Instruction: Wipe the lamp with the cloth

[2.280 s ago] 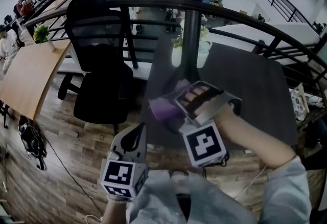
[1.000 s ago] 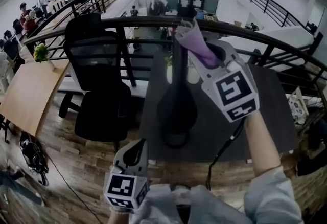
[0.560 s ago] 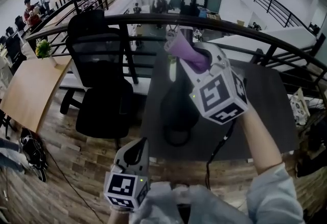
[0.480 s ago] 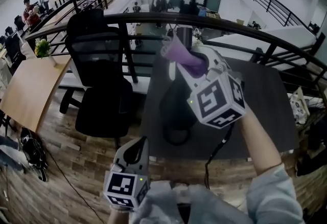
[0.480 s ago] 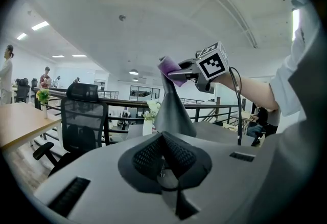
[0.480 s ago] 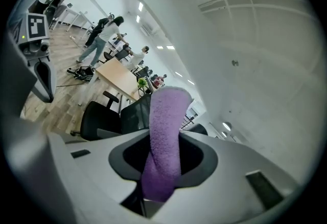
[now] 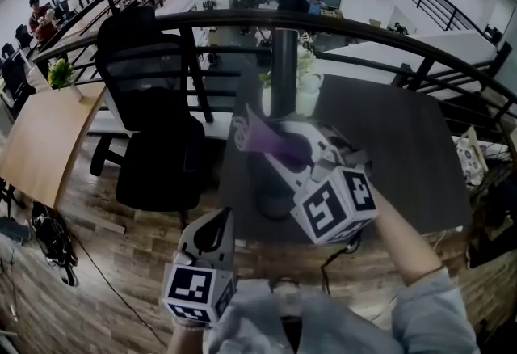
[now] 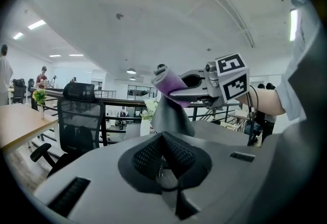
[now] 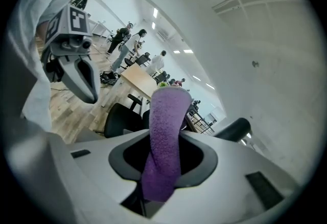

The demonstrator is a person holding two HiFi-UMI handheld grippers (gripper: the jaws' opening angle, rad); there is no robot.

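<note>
The lamp (image 7: 282,61) is standing upright near the middle of the dark surface (image 7: 396,142), its thin stem running toward 12 o'clock in the head view and its flared black body sitting below.

The purple cloth (image 7: 260,137) is now lying across the point where the stem is widening into the body, with its loose end pointing toward 9 o'clock. A second ago it was riding high on the stem, near the top. Since then it has been coming steadily down toward 6 o'clock.

The right gripper (image 7: 279,149) is pinching the cloth firmly. Its own view is showing the purple roll standing up between the two jaws. The cloth is appearing to press on the lamp's neck, though the contact itself is sitting behind the roll.

The left gripper (image 7: 213,225) is hanging at 7 o'clock of the lamp, off the near edge of the surface and well apart from it. Its jaws are pressed together on nothing, and it is taking no part, as before.

Judgement: one downward pass of the stem is finishing. The body and the far side of the stem are likely remaining to be wiped.

A white vase (image 7: 308,94) is standing just beyond the lamp at 1 o'clock. A black chair (image 7: 157,150) is sitting at 9 o'clock, clear of the work.
</note>
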